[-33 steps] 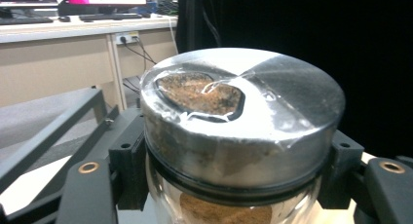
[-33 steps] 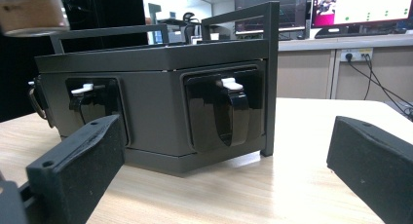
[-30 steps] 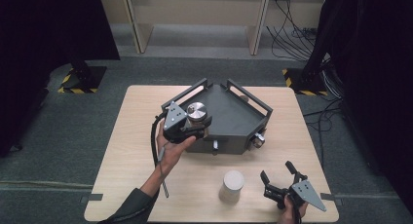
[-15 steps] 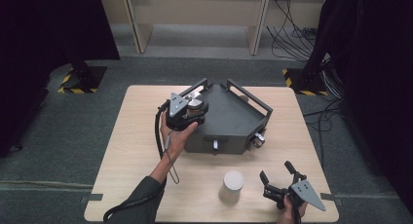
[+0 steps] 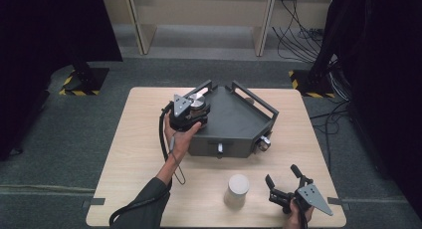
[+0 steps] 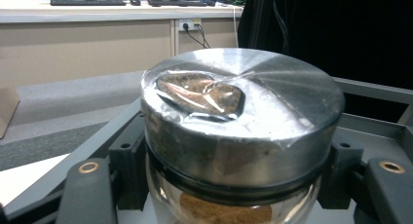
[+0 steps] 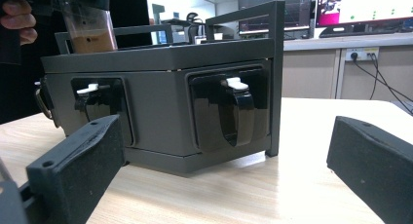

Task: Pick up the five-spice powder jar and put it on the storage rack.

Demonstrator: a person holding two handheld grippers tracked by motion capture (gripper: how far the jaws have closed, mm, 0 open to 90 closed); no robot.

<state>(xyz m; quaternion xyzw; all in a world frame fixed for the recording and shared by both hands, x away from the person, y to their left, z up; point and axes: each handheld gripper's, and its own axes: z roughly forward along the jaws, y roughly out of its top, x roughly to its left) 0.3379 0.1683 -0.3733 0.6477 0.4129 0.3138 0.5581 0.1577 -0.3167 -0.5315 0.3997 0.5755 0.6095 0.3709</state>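
Note:
A glass jar (image 6: 234, 136) with a silver metal lid and brown powder inside sits between the jaws of my left gripper (image 6: 238, 195), which is shut on it. From above, the jar (image 5: 198, 104) and left gripper (image 5: 190, 113) are over the left back corner of a dark grey box (image 5: 234, 124). Whether the jar rests on the box I cannot tell. My right gripper (image 5: 281, 174) stands open low at the table's front right, pointing at the box's side (image 7: 160, 102), nothing between its jaws. That view has the jar (image 7: 90, 27) at top left.
A white cylinder (image 5: 238, 189) stands on the wooden table (image 5: 129, 139) in front of the box, left of the right gripper. The box has raised handles (image 5: 254, 97) and latches (image 7: 236, 112) on its side. Cables (image 5: 298, 35) lie on the floor behind.
My left gripper has carried the jar a little away from the person and to the left, along the box's left corner. The right gripper has stayed put.

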